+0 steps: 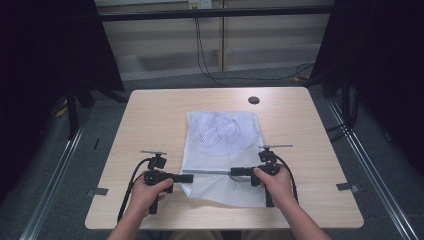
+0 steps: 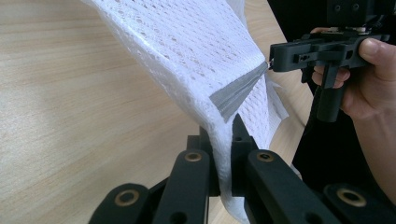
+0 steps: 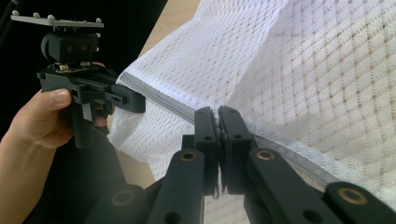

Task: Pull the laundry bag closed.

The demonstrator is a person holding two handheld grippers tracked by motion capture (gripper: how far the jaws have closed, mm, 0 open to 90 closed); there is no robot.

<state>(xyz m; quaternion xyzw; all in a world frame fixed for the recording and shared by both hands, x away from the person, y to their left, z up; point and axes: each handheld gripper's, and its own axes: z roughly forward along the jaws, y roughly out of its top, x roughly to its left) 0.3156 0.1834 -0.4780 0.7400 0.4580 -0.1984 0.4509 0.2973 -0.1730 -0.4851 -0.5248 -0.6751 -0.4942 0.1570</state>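
From the high view, a white mesh laundry bag (image 1: 222,150) lies flat across the middle of a pale wood-grain counter (image 1: 150,115) with rounded corners, its far half showing crumpled pale fabric through the netting. A grey zipper band (image 1: 212,172) runs across its near part, pulled taut between the two tools. The left gripper (image 1: 186,178) comes in from the left edge of the bag and the right gripper (image 1: 234,171) from farther along the band, each held in a bare hand, black angular bodies with cables trailing back. A small dark round disc (image 1: 254,100) is set into the counter near its far edge. In the left gripper view, the black jaws are clenched on a bunched fold of the mesh bag (image 2: 196,46), whose fine knitted weave lifts off the counter in a tent shape; the ribbed grey zipper band (image 2: 236,88) stretches away to the tip of the right gripper (image 2: 273,58), and what that tip pinches looks like the zipper's pull, though it is too small to be sure. In the right gripper view, the jaws are closed tight on the grey band (image 3: 177,105) at the edge of the mesh (image 3: 317,70), with the left gripper (image 3: 140,102) at the band's other end.
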